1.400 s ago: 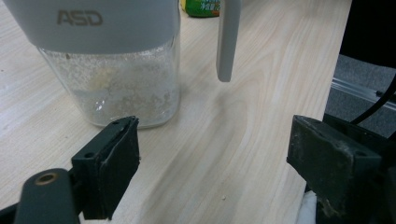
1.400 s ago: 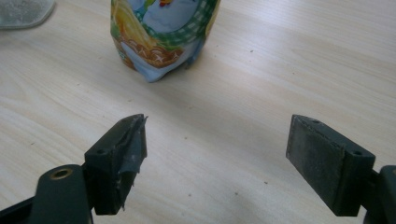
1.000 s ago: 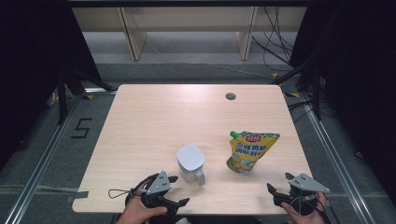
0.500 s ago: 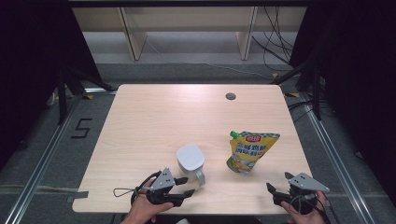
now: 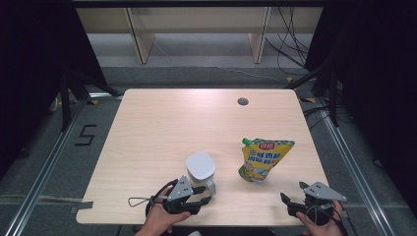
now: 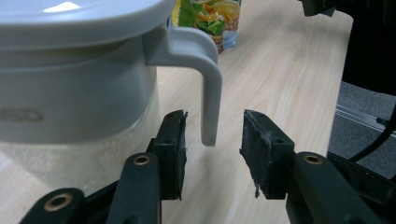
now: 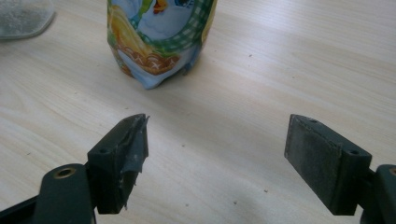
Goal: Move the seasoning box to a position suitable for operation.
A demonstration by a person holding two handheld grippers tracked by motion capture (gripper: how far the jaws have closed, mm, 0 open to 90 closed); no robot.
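A white lidded jug stands near the table's front edge, its handle pointing toward me. My left gripper reaches in from the front. In the left gripper view the jaws flank the handle's lower end with a gap on each side. They have just been closing, and neither pad touches the handle. A yellow and green food pouch lies to the jug's right. My right gripper rests at the front right corner, open and empty, with the pouch a short way ahead of it.
The wooden table has a round cable hole at the back right. Its right edge shows in the left gripper view, with grey floor beyond. A "5" is marked on the floor at the left.
My left gripper has slid right toward the jug, and its jaws have narrowed around the handle. The right gripper, jug and pouch have stayed put.
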